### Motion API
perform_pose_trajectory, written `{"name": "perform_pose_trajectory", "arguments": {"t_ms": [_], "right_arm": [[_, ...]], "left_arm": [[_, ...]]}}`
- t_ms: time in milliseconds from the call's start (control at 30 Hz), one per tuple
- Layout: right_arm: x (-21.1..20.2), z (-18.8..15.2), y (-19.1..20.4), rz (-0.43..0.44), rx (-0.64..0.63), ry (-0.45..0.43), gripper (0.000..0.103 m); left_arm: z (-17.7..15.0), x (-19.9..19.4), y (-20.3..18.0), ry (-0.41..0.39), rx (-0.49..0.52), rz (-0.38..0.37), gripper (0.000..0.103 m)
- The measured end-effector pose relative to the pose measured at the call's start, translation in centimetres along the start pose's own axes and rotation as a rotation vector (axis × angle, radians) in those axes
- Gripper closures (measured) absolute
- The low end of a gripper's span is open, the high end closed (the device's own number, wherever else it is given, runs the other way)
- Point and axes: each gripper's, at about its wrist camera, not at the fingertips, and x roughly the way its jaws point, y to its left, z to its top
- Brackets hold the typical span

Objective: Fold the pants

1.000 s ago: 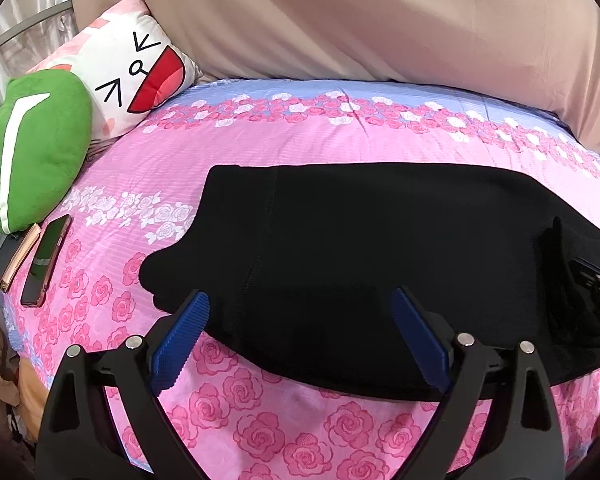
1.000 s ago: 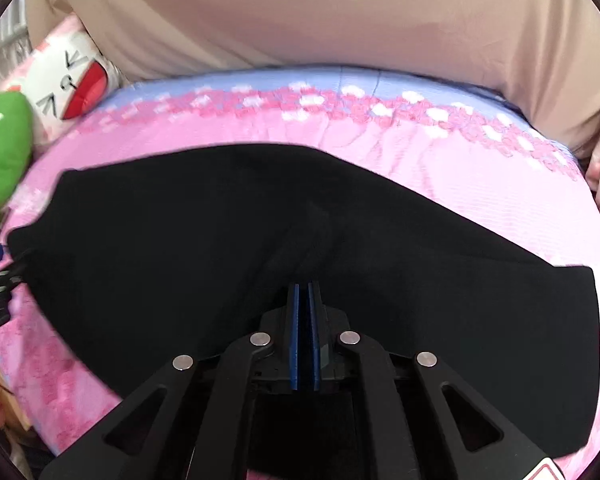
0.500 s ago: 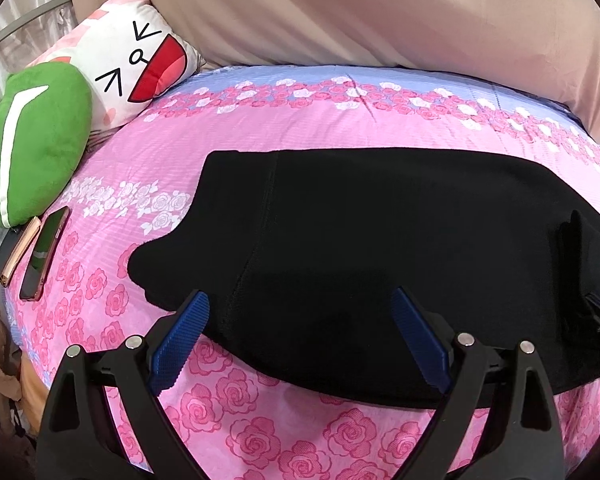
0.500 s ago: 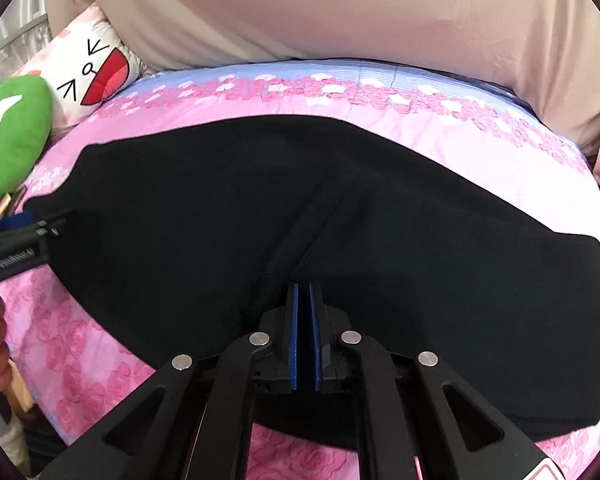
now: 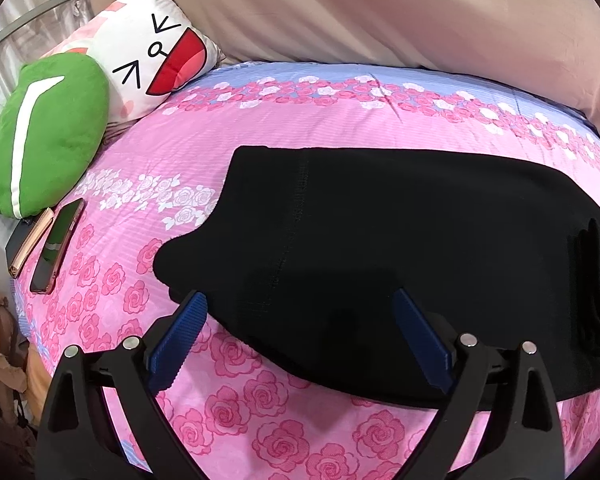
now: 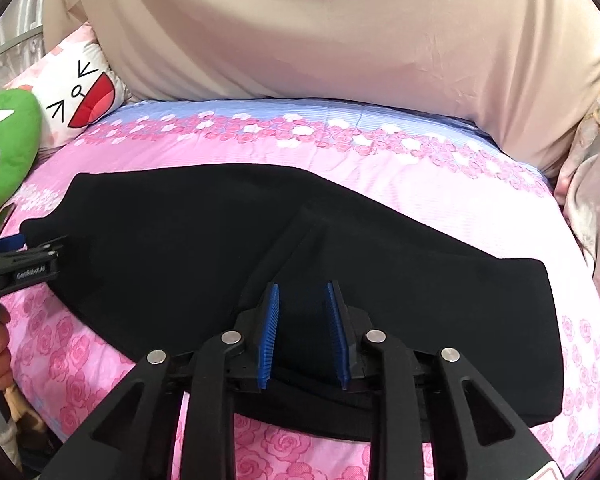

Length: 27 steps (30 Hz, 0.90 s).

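Your left gripper (image 5: 300, 340) is spread wide with nothing between its blue pads, poised at the near edge of the black pants (image 5: 400, 248). Your right gripper (image 6: 302, 334) is partly open; its pads stand either side of a raised fold of the pants without pinching it. The pants lie flat across the pink rose-print bed sheet (image 5: 172, 168). At the left sit a green cushion (image 5: 48, 132), a cartoon-face pillow (image 5: 152, 56) and a phone (image 5: 58, 246) near the bed's edge.
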Motion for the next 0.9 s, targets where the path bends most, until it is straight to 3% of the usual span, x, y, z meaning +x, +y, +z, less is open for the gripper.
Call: {"name": "perform_pose_trajectory", "arguments": {"t_ms": [133, 233, 433, 600, 767, 900], "right_arm": [[0.5, -0.2, -0.4, -0.009, 0.022, 0.0, 0.068], [0.8, -0.3, -0.8, -0.009, 0.028, 0.003, 0.067], [1.4, -0.4, -1.0, -0.019, 0.029, 0.022, 0.063], [1.1, -0.3, -1.7, -0.025, 0.039, 0.014, 0.056], [1.1, -0.1, -2.1, -0.048, 0.041, 0.017, 0.055], [1.1, 0.1, -2.1, -0.062, 0.04, 0.02, 0.053]], "left_arm": [[0.0, -0.1, -0.6, 0.001, 0.013, 0.0, 0.011], [0.0, 0.0, -0.4, 0.01, -0.018, -0.041, 0.008], [0.1, 1.7, 3.0, 0.085, -0.198, -0.154, 0.007], [-0.2, 4.2, 6.0, 0.14, -0.339, -0.197, 0.007], [0.3, 5.2, 6.2, 0.135, -0.356, -0.183, 0.005], [0.6, 5.8, 5.5, 0.119, -0.337, -0.131, 0.005]]}}
